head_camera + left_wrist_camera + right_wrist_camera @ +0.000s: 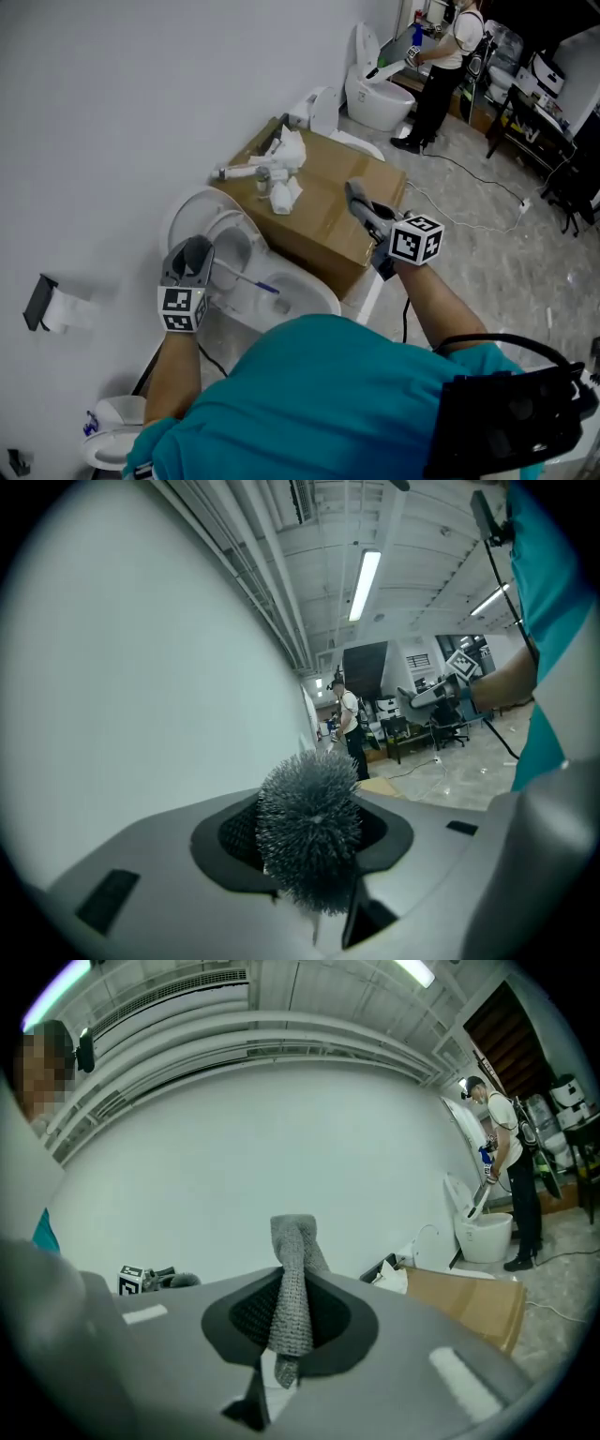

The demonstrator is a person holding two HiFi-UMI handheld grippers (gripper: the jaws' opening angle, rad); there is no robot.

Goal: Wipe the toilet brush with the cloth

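The person's bare left forearm reaches down and forward, with the left gripper (195, 251) low over the open white toilet (305, 292) by the wall. Its 2 jaws are clamped on the toilet brush (309, 832). The brush has a round head of stiff grey bristles that fills the gap right at the jaw tips. Its thin white handle with a blue end sticks out sideways over the bowl.

The right arm is held higher and further out, over the near edge of a brown cardboard box (328, 187). The right gripper (356, 194) pinches the cloth (291, 1279), a coarse grey knit twisted into a narrow strip that stands up past the jaws. Brush and cloth are apart, not touching.
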